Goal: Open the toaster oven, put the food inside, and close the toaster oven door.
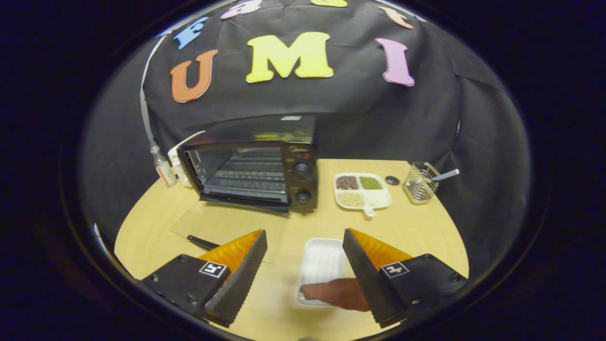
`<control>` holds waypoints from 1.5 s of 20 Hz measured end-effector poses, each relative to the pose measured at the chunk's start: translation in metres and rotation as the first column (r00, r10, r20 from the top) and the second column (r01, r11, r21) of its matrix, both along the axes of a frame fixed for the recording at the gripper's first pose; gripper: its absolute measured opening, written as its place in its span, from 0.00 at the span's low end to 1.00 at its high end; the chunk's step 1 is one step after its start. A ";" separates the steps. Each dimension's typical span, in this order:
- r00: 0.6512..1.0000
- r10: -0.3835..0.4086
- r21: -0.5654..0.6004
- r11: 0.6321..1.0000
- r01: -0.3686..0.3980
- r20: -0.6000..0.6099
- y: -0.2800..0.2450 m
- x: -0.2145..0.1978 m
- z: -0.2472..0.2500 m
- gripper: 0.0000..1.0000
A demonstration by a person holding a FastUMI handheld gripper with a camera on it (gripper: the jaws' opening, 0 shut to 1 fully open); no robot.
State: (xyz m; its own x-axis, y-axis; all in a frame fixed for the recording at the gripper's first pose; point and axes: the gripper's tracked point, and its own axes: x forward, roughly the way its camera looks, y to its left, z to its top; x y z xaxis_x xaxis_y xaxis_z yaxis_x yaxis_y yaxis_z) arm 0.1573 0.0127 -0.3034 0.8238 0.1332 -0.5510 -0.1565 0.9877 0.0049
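You held the tongs [303,265] wide apart and empty. The reddish-brown meat slice [337,292] on its white tray [323,260] lay between them, by the right finger, ready for pickup. Beyond them, the black toaster oven [251,163] stood open.

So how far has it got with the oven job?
The toaster oven door already hangs open, its rack bare. In hand: the open claw hovers over the white tray with a brownish piece of food on it, gripping nothing. Left to do: pick up the food, put it inside and shut the door.
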 end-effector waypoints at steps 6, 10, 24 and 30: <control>0.982 0.095 0.148 0.986 -0.071 -0.160 -0.052 -0.016 -0.038 0.96; 0.941 0.216 0.306 0.943 -0.132 -0.259 -0.038 -0.032 -0.060 0.75; 0.872 0.306 0.525 0.849 -0.068 -0.382 -0.025 -0.039 -0.058 0.17; 0.924 0.257 0.559 0.827 -0.060 -0.282 0.007 -0.034 0.015 0.17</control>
State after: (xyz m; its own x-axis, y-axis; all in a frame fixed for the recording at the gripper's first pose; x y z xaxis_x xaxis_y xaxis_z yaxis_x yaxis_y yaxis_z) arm 0.1231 0.0197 -0.2888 0.5459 0.5974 -0.5875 -0.2019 0.7743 0.5997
